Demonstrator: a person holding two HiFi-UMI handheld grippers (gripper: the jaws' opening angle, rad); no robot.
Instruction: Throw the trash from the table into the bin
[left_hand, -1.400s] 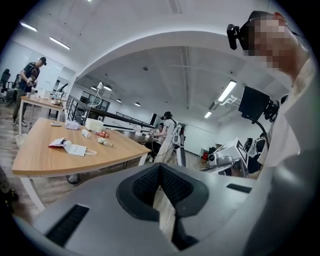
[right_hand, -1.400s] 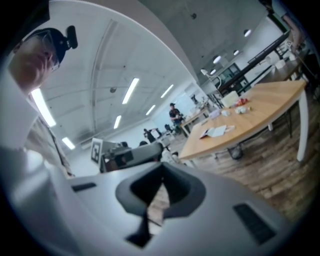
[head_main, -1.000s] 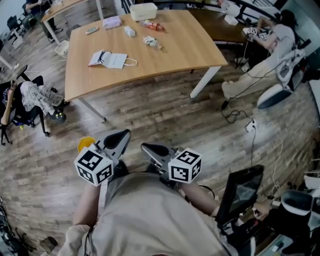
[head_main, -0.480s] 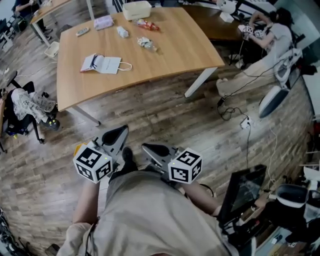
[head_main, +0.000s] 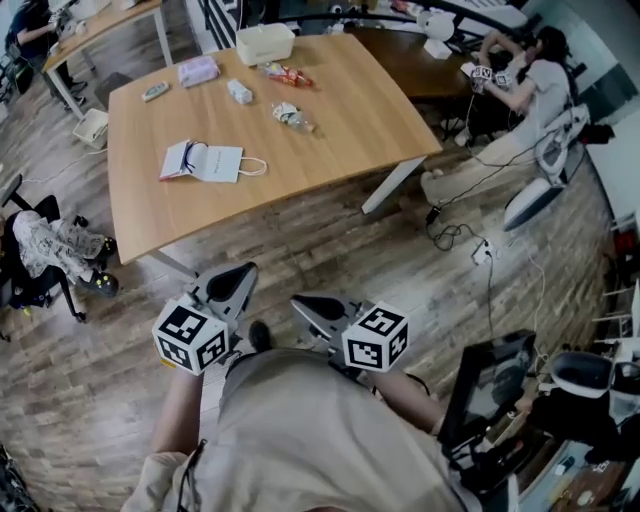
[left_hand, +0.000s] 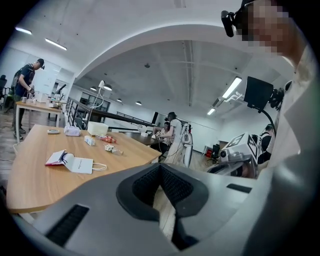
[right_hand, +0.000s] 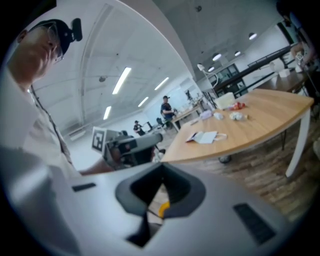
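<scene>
Left gripper (head_main: 230, 285) and right gripper (head_main: 322, 308): jaws pressed together, holding nothing.
The trash (head_main: 290, 115) lay on the table (head_main: 350, 120), far from both grippers.

On the table (head_main: 340, 110), the crumpled piece (head_main: 290, 114) and the red packet (head_main: 284, 73) are too small for you to identify; they may be wrappers. Your shirt (head_main: 300, 430) hides the floor beneath you. The chair (head_main: 45, 255) is cut off by the left edge. In the right gripper view, you can't tell what the yellow bit (right_hand: 164, 209) behind the jaws is.
</scene>
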